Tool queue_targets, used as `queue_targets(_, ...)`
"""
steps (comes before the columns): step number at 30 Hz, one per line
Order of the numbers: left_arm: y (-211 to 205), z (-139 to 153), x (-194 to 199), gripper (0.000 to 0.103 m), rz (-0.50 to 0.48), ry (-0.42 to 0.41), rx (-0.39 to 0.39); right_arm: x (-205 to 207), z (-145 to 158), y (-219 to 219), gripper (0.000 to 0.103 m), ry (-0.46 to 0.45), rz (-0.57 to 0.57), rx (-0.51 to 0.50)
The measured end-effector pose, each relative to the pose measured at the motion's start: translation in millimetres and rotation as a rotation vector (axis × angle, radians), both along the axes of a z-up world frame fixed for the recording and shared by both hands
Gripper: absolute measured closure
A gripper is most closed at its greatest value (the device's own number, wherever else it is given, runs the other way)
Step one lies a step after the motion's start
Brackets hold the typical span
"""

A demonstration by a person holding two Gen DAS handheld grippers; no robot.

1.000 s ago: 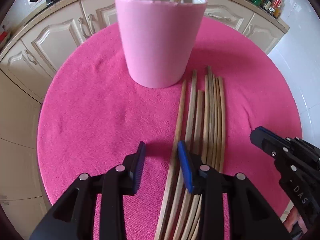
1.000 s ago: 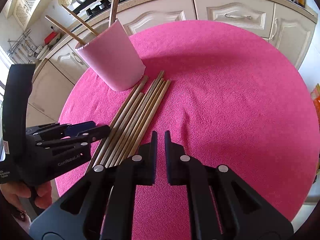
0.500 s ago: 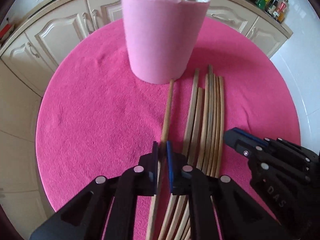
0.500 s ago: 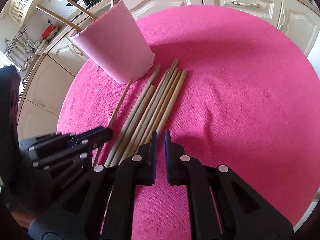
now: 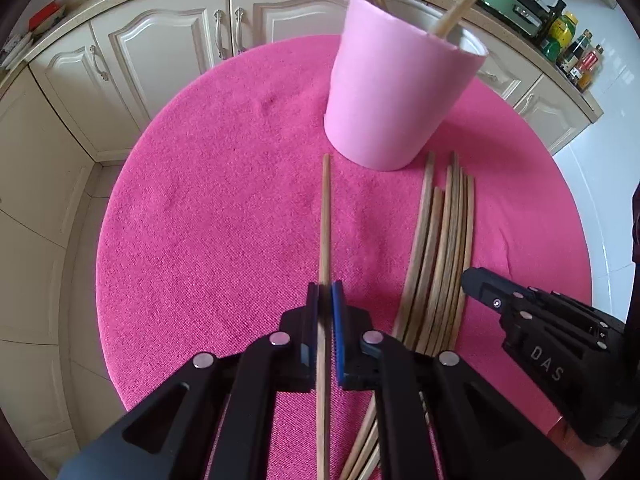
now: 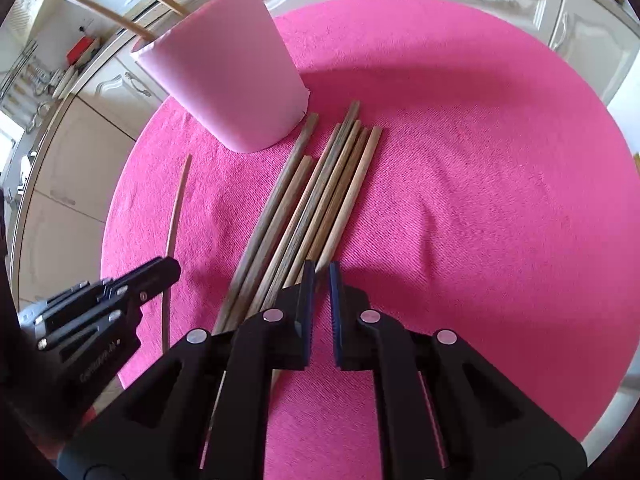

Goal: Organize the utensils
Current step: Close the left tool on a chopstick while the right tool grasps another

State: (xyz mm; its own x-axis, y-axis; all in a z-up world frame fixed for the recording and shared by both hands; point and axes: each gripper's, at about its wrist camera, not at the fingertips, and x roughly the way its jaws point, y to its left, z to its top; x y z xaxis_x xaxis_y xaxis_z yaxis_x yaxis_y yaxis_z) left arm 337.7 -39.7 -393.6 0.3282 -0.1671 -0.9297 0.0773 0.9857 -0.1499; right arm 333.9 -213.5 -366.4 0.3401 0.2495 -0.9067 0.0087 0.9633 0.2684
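Pinching one slim wooden chopstick (image 5: 326,216), your left gripper (image 5: 325,294) grips; your right gripper (image 6: 319,276) is pressed together, empty, beside six round sticks (image 6: 320,196) on fuzzy pink cloth (image 6: 460,200).

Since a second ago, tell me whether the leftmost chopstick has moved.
Yes. The chopstick, now clamped in the left tool, has shifted left, away from the bundle beside the pink cup.

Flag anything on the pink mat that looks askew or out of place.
One chopstick lies apart from the bundle of chopsticks, but only because the left hand-held gripper is clamped on it. The pink cup stands upright with a few sticks inside. Nothing spilled or broken.
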Motion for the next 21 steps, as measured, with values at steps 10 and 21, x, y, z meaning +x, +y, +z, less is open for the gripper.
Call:
queue_targets(10,6.6,-2.0,4.3,0.096,0.007,0.015,-0.024,11.1,-1.8,-8.4,0.094,0.087,-0.03,0.002)
queue_targets(21,14.9,-9.0,17.7,0.096,0.031,0.05,-0.019,35.9,0.4,-5.6,0.095,0.164,0.053,-0.066)
